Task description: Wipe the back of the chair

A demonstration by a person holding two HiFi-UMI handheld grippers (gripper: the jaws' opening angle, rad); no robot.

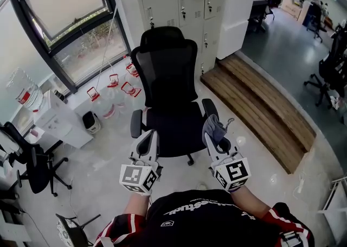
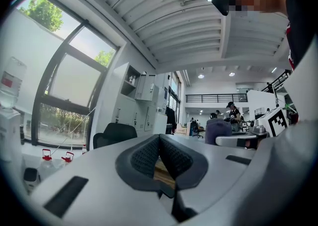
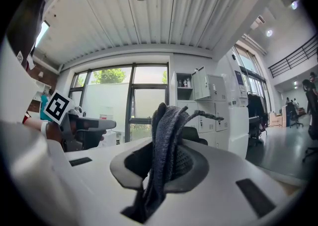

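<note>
Currently the black chair point(image 1: 165, 94) faces the person, and the seat hides most of its base. The left gripper point(image 1: 147, 138) is held at the chair's front edge, jaws closed together with nothing between them. Beside it, also at the chair's front, the right gripper point(image 1: 214, 133) is clamped on a grey cloth point(image 3: 166, 140), whose lower end vanishes between the jaws. Contact with the chair cannot be determined.

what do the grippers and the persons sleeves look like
The left gripper and right gripper have smooth pale grey plastic bodies, with dark grey textured pads lining the jaws. Each carries a white cube printed with black square markers. No cables show. The person wears a black top with white lettering, and sleeves trimmed in red and white.
</note>
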